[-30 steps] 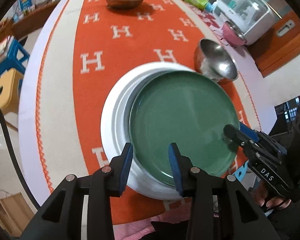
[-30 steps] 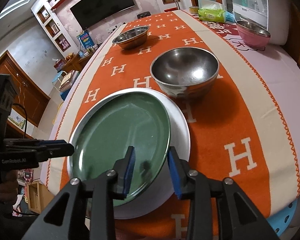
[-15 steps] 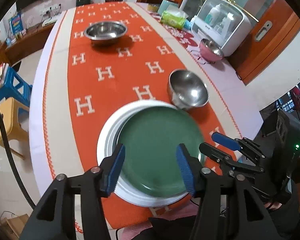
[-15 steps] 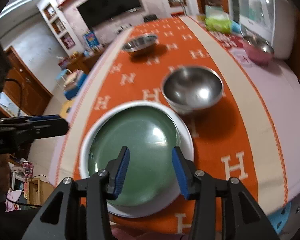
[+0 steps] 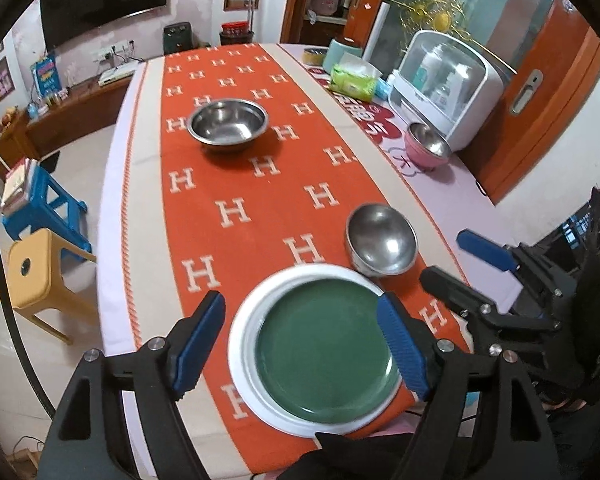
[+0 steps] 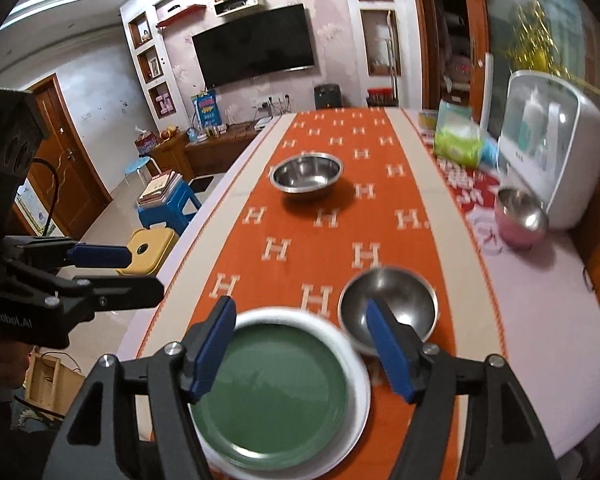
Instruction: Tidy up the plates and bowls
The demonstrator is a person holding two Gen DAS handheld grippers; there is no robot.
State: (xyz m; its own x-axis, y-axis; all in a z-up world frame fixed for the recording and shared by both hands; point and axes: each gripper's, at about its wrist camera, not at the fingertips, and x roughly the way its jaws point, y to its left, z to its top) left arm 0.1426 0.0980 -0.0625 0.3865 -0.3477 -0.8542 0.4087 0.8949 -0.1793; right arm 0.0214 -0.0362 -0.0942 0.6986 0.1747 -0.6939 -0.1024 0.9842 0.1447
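A green plate (image 5: 324,348) (image 6: 272,396) lies stacked on a larger white plate (image 5: 244,332) (image 6: 352,352) at the near table edge. A small steel bowl (image 5: 381,239) (image 6: 388,306) stands just beyond it to the right. A wider steel bowl (image 5: 228,121) (image 6: 306,172) sits farther up the orange runner. A pink bowl (image 5: 427,148) (image 6: 520,216) stands at the right. My left gripper (image 5: 300,344) is open and empty, raised above the plates. My right gripper (image 6: 300,346) is open and empty, also above them; it shows in the left wrist view (image 5: 464,264).
The orange H-patterned runner (image 5: 236,184) covers the long table. A white countertop cabinet (image 5: 448,88) and a green wipes pack (image 5: 354,80) stand at the far right. A yellow stool (image 5: 36,264) and a blue stool (image 5: 40,200) stand on the floor left of the table.
Both grippers opened wider and pulled up and back from the plates. The green plate, tilted one second ago, now lies flat on the white plate.
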